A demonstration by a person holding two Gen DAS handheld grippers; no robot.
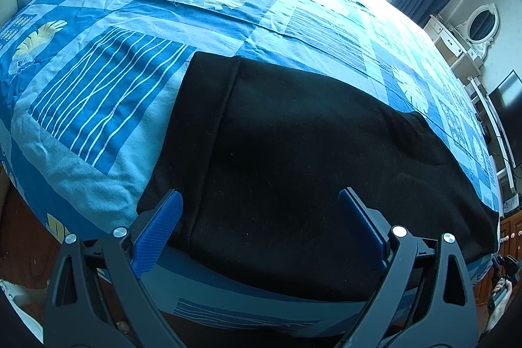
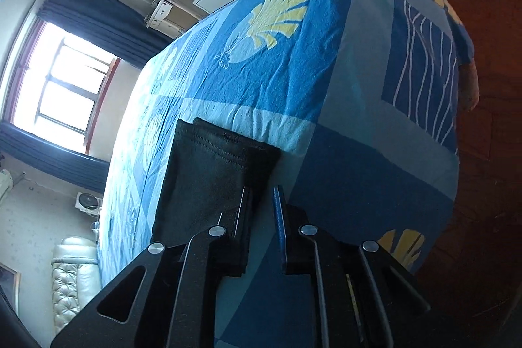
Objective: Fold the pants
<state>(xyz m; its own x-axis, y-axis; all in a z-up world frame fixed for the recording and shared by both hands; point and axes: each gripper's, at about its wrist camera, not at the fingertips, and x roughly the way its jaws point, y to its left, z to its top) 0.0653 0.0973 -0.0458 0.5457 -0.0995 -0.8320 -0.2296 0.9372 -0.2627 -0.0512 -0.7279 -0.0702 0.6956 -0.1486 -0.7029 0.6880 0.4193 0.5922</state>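
2 views show me a bed (image 1: 98, 126) covered in a blue patchwork sheet with yellow shell prints and white wavy lines. The black pants (image 1: 293, 158) lie folded flat near the bed's edge. My left tool (image 1: 261, 217) hovers over them, jaws wide, nothing between. My right tool (image 2: 264, 217) is nearly closed and grips nothing, the pants (image 2: 212, 172) just beside its left finger. Around the bed I see a bright window (image 2: 62, 80), dark blue curtains (image 2: 107, 25), an oval mirror (image 1: 482, 25) and a reddish wooden floor (image 2: 489, 185).
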